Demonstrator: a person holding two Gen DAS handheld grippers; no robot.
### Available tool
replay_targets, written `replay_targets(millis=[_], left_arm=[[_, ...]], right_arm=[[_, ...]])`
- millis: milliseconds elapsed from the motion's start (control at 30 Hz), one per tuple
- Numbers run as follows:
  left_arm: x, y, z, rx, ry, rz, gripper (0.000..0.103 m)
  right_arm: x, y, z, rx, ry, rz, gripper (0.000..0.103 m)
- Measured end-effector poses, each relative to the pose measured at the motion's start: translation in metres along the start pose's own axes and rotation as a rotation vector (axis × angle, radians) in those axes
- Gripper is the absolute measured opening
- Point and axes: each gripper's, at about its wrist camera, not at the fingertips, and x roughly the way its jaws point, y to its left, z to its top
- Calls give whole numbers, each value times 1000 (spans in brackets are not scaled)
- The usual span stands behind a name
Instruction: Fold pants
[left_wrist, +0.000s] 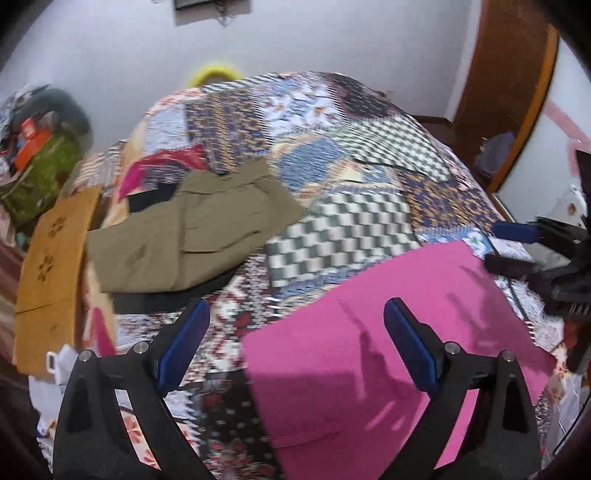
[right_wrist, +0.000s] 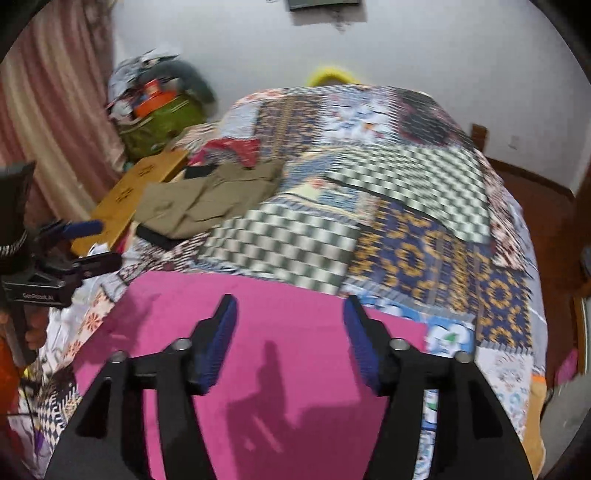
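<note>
Pink pants (left_wrist: 388, 339) lie flat and folded on the patchwork bedspread (left_wrist: 354, 155), near the front edge; they also show in the right wrist view (right_wrist: 266, 325). My left gripper (left_wrist: 295, 314) is open and empty, hovering above the pink pants' left edge. My right gripper (right_wrist: 290, 306) is open and empty, above the middle of the pink pants. The right gripper shows at the right edge of the left wrist view (left_wrist: 517, 247), and the left gripper at the left edge of the right wrist view (right_wrist: 92, 243). Khaki pants (left_wrist: 192, 229) lie folded at the bed's far left (right_wrist: 207, 203).
A brown cardboard piece (left_wrist: 51, 266) lies at the bed's left edge. A green bag (right_wrist: 162, 122) with clutter stands by the wall. A black garment (left_wrist: 162, 295) lies under the khaki pants. A yellow object (left_wrist: 214, 74) sits behind the bed. A wooden door frame (left_wrist: 509, 96) is at right.
</note>
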Motion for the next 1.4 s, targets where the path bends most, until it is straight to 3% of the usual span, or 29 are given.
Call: replay_targets(millis=[100, 267, 333, 433, 833, 1067, 1400], left_arm=[[17, -11, -5, 2, 36, -27, 96], [59, -17, -27, 19, 180, -42, 97], [58, -14, -33, 0, 159, -65, 98], [54, -9, -37, -31, 168, -86, 98], [12, -18, -76, 42, 64, 75, 98], [-3, -15, -97, -6, 59, 66, 98], [-28, -21, -121, 40, 22, 132, 98]], right_arm=[[17, 19, -2, -18, 34, 28, 64], [64, 27, -20, -17, 228, 55, 64], [68, 26, -31, -23, 261, 60, 64], [58, 28, -38, -46, 254, 61, 65], [17, 15, -80, -19, 213, 7, 71], [-9, 6, -109, 27, 180, -38, 71], [-40, -10, -138, 132, 139, -86, 73]])
